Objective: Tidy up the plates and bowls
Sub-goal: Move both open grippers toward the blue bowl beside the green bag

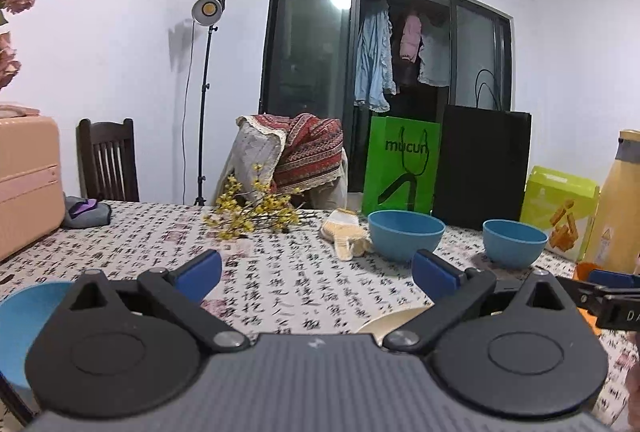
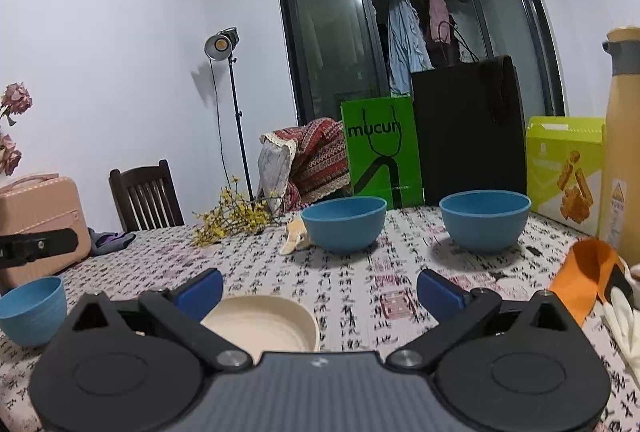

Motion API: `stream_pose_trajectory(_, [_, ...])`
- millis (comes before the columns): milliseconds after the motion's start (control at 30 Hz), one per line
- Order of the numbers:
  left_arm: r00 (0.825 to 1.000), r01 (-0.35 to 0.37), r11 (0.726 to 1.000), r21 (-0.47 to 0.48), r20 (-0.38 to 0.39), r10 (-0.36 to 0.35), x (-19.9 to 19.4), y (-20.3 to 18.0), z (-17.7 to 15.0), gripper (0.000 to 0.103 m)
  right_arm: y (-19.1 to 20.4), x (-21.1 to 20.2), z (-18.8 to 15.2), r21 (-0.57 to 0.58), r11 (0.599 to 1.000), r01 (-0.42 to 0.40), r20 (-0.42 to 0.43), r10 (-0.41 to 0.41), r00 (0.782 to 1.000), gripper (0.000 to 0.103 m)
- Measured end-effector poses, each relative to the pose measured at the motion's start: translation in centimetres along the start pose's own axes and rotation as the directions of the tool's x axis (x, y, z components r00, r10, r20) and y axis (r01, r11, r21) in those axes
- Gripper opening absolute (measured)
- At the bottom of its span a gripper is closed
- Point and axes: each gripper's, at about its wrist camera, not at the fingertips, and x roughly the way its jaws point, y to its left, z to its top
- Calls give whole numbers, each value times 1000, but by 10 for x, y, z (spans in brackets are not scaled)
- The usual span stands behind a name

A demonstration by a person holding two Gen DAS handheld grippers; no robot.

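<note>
Two blue bowls stand at the far side of the table: one toward the middle, the other to its right. A third blue bowl sits at the near left. A cream plate lies close below the grippers. My left gripper is open above the cloth with nothing between its blue pads. My right gripper is open too, its left pad just over the cream plate's rim. The right gripper's tip shows at the edge of the left wrist view.
The table carries a calligraphy-print cloth. Yellow dried flowers, a pale brush, a pink case, a green bag, a black bag, a yellow-green box, a tall bottle and an orange scoop crowd its edges.
</note>
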Motion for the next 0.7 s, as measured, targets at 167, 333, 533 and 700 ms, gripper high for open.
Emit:
stream_pose_trajectory(167, [1000, 8, 1000, -7, -1, -8, 13, -7, 13, 103, 1, 8, 14, -7, 1000, -2, 15, 2, 1000, 103])
stream_pose_trajectory(333, [1000, 12, 1000, -11, -2, -12, 24, -14, 27, 103, 0, 18, 27, 3, 1000, 2, 22, -2, 1000, 103])
stream_pose_trajectory(533, [1000, 21, 1000, -15, 8, -21, 33, -19, 45, 103, -2, 28, 44, 22, 1000, 9, 13, -9, 1000, 103])
stream_pose_trajectory(700, [999, 33, 999, -15, 4, -33, 42, -23, 58, 103, -2, 37, 56, 32, 999, 20, 3, -20, 1000, 103])
